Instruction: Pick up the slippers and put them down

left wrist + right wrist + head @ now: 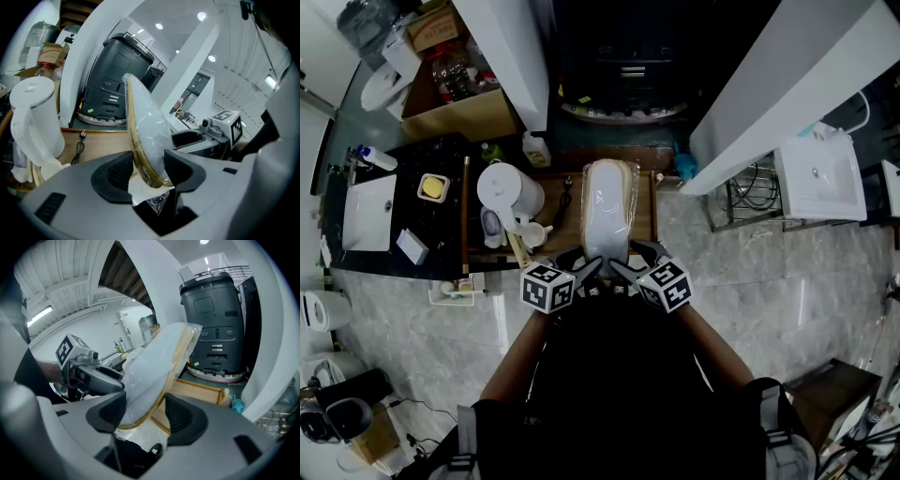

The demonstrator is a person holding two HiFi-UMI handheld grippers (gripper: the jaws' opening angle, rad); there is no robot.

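Both grippers are on it now. The left gripper (149, 171) has its black pads pinching the near end of the white slippers with a tan sole rim, sealed in clear plastic film (145, 126). The right gripper (145, 416) clamps that same end from the other side. The pack (154, 366) sticks out forward past both sets of fingers. From the head view, left gripper (586, 270) and right gripper (628, 269) sit close together, with the slippers (609, 211) reaching out beyond the fingertips over the light wooden tray with a raised rim (647, 225). The pick-up looks done to me, since the pack seems carried clear of the wood (93, 140). Setting it down and letting go is what's left. The count is one wrapped pack, and I can't tell through the film whether it holds one slipper or a pair. There are two grippers, one tray, and one white plastic kettle (508, 192) out to the left of the left fingers (35, 117).
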